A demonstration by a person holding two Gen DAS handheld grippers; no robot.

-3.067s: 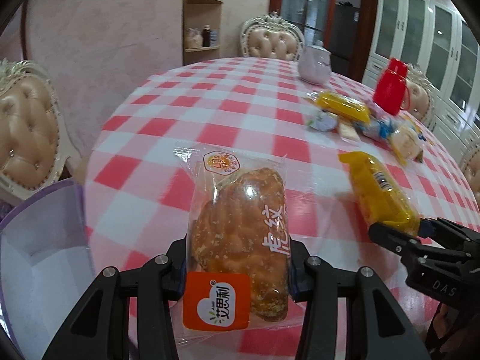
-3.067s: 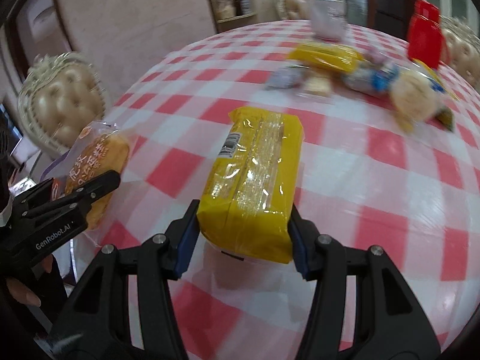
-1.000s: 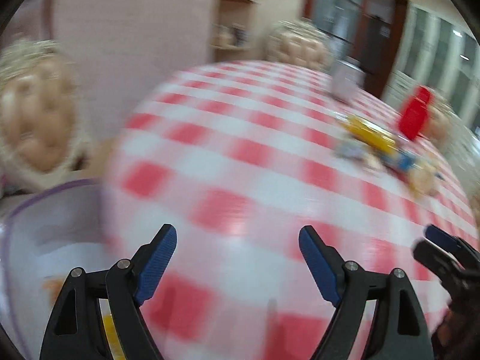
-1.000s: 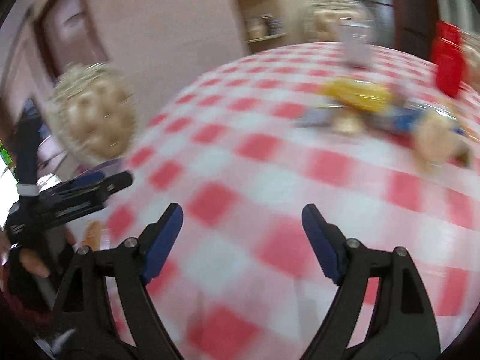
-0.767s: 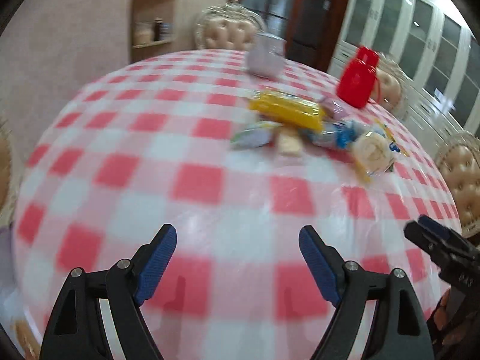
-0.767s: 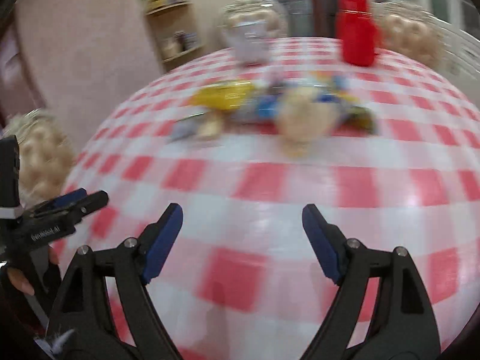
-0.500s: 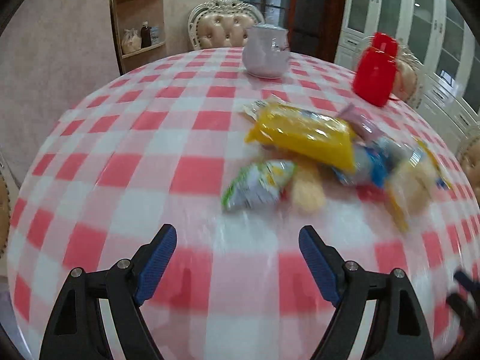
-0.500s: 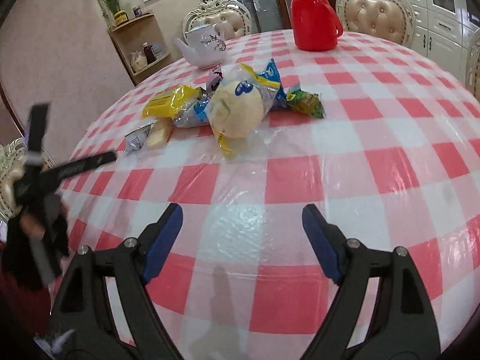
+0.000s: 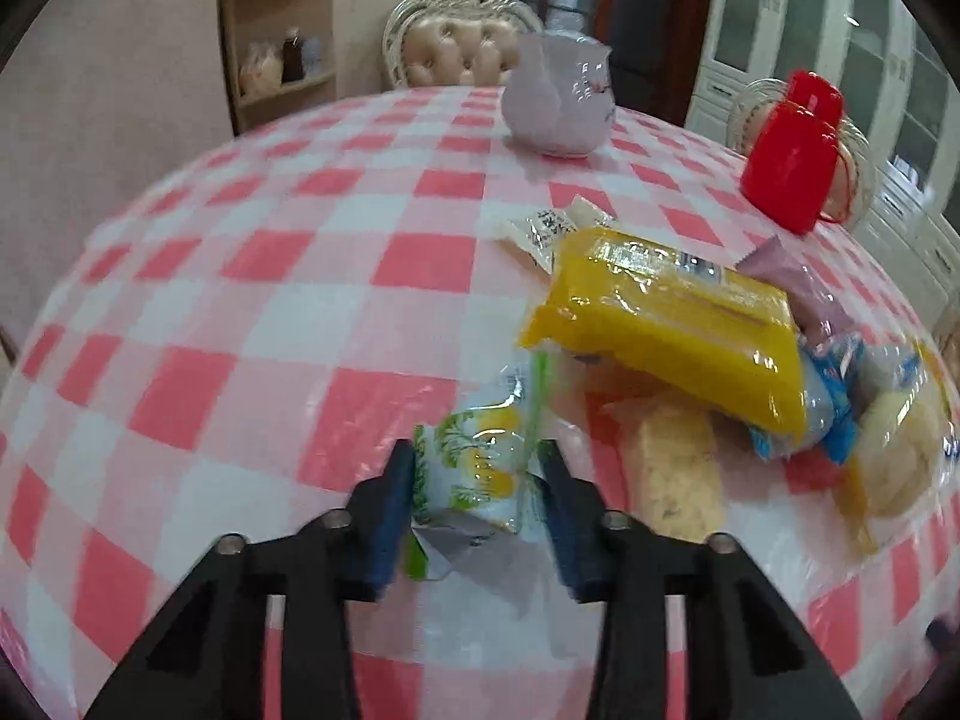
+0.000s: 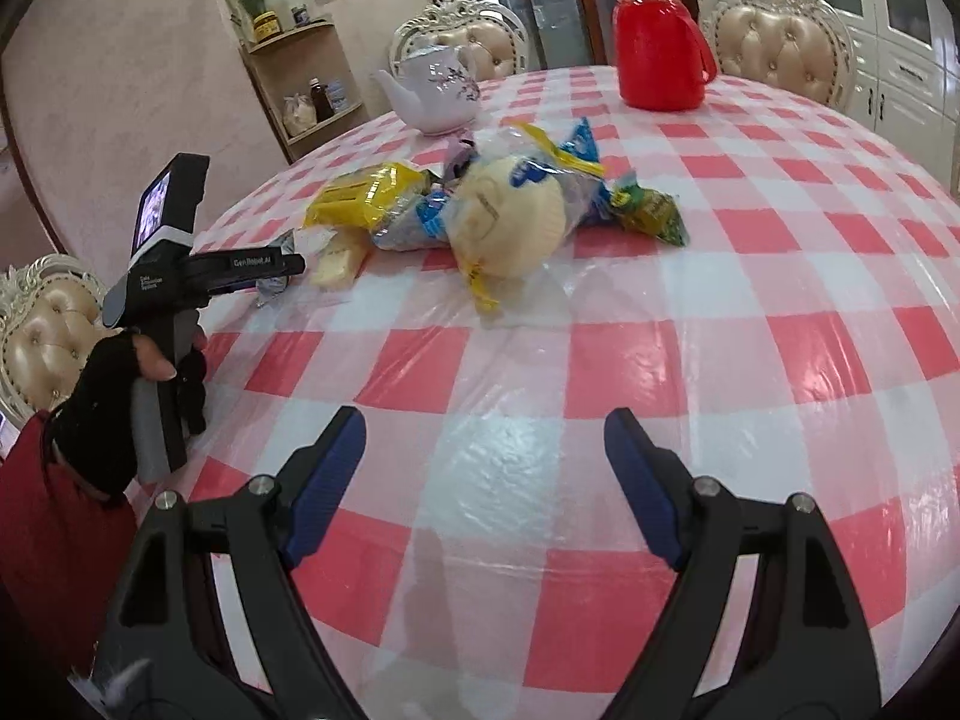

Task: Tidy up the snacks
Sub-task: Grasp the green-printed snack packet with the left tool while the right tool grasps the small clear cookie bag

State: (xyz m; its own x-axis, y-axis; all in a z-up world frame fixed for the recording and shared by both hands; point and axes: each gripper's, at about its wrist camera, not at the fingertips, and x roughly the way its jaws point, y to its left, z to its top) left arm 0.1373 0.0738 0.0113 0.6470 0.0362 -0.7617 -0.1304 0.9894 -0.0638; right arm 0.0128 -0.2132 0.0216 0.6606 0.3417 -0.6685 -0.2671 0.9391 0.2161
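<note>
Left tool (image 9: pixel 477 483) closed since, seemingly gripping green-white snack packet (image 9: pixel 477 471); right tool (image 10: pixel 483 480) wide, empty.

Counts: one yellow snack pack (image 9: pixel 666 324), one green-and-white sachet (image 9: pixel 480 474), one pale cracker bar (image 9: pixel 672 468), one round bun bag (image 10: pixel 510 216), one dark green packet (image 10: pixel 651 213), one purple wrapper (image 9: pixel 798 288) (blue-wrapped ones overlap, can't count). One teapot (image 10: pixel 435 90), one red flask (image 10: pixel 657 39). Two grippers: left gripper (image 9: pixel 480 480), right gripper (image 10: pixel 483 474).
</note>
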